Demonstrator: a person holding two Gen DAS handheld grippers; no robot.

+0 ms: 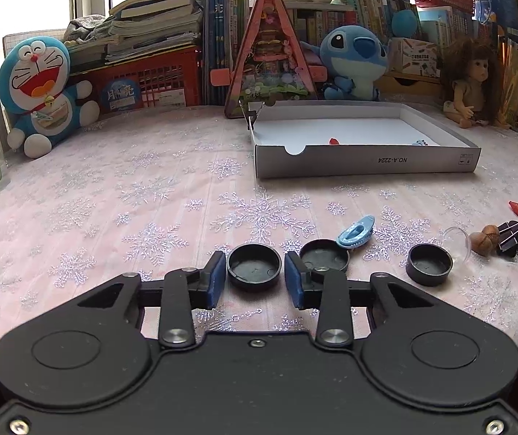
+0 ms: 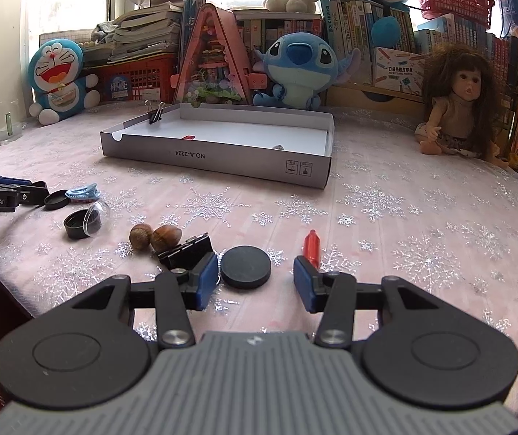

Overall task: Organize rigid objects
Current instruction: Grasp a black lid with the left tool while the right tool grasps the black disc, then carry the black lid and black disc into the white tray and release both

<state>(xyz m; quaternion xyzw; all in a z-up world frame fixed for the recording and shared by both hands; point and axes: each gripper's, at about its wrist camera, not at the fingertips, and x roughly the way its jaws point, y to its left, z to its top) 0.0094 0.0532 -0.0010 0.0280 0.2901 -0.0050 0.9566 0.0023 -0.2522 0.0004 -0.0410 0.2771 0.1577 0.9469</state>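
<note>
Between my left gripper's [image 1: 253, 280] parted blue pads sits a round black plastic cap [image 1: 254, 266], hollow side up, not touched by either pad that I can see. A second black cap [image 1: 324, 255] lies just past the right pad, with a light blue oval plastic clip [image 1: 355, 233] leaning on its far rim, the clip's long axis running from near left to far right. A third, taller black cap [image 1: 429, 265] stands further toward the right edge of the snowflake-patterned pink tablecloth [image 1: 132, 199], beside a clear plastic dome [image 1: 459, 243].

My right gripper [image 2: 256, 279] is also spread wide and grips nothing. A flat black disc [image 2: 245, 266] lies on the cloth between its pads, closer to the left one. A black binder clip [image 2: 186, 250] lies just beyond the left pad, and two brown nuts [image 2: 154, 236] rest side by side next to it, touching each other. A small red plastic bottle-shaped piece [image 2: 311, 247] lies just beyond the right pad, its long axis pointing away from me, narrow end toward the far edge.

Further back, a shallow grey cardboard box [image 2: 219, 161] with a white inside lies open on the cloth, its long side facing me. Another binder clip [image 2: 155, 113] is clamped on its far left wall, handles up. A small red piece [image 2: 188, 137] lies inside; a second small item near the right wall is too small to name.
</note>
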